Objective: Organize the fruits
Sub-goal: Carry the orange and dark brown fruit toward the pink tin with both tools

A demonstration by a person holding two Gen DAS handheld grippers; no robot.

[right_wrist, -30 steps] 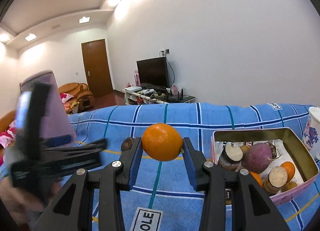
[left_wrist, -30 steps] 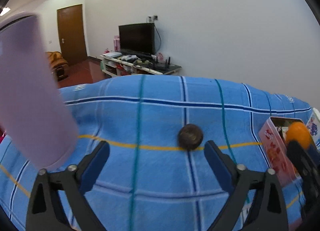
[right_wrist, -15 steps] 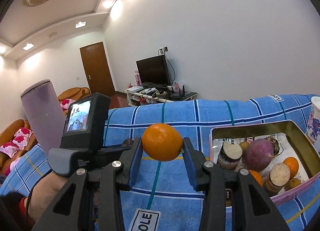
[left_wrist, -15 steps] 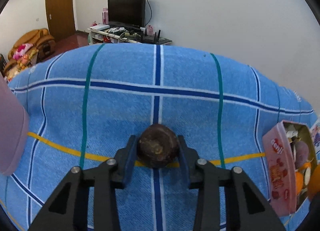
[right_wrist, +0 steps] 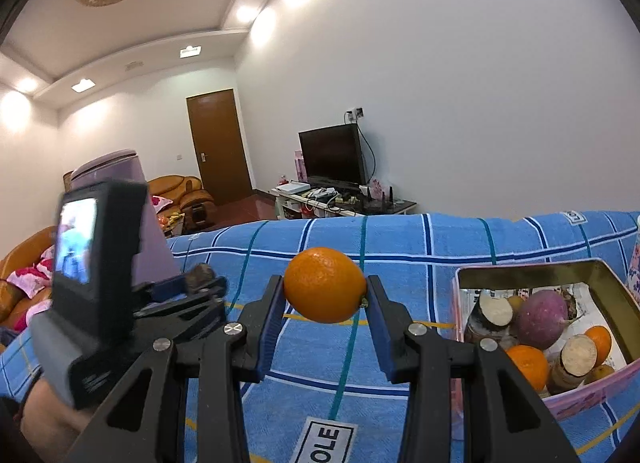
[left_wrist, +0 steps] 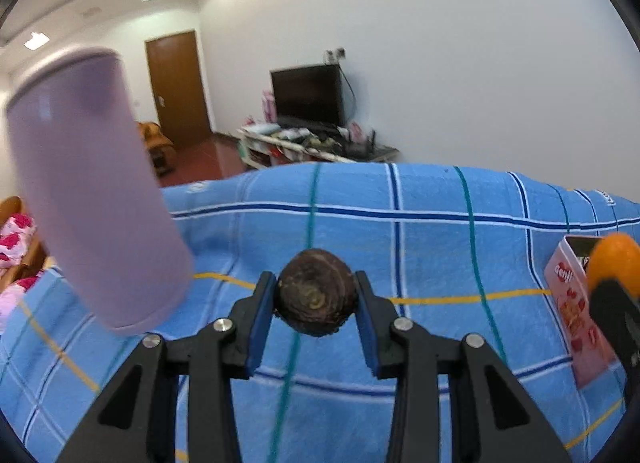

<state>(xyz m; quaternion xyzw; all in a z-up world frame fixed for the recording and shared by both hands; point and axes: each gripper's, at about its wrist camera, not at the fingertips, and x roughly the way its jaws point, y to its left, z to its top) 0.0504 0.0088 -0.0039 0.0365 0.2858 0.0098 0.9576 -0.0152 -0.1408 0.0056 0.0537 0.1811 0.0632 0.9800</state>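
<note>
My left gripper (left_wrist: 316, 303) is shut on a dark brown round taro-like fruit (left_wrist: 316, 293) and holds it above the blue checked cloth (left_wrist: 420, 247). My right gripper (right_wrist: 326, 297) is shut on an orange (right_wrist: 325, 290), held above the cloth left of the pink tin box (right_wrist: 600, 391). The box holds cut taro pieces, a purple round root (right_wrist: 542, 319) and oranges. In the right wrist view the left gripper (right_wrist: 200, 283) with its camera shows at the left. In the left wrist view the orange (left_wrist: 614, 263) and the box (left_wrist: 576, 315) show at the right edge.
A tall lilac cup (left_wrist: 88, 183) stands on the cloth at the left, close to my left gripper. A white patterned cup (right_wrist: 634, 263) stands at the far right edge. Beyond the table are a TV stand, a door and an orange sofa.
My left gripper closed on the brown fruit and has lifted it off the cloth. My right gripper kept hold of the orange and barely moved.
</note>
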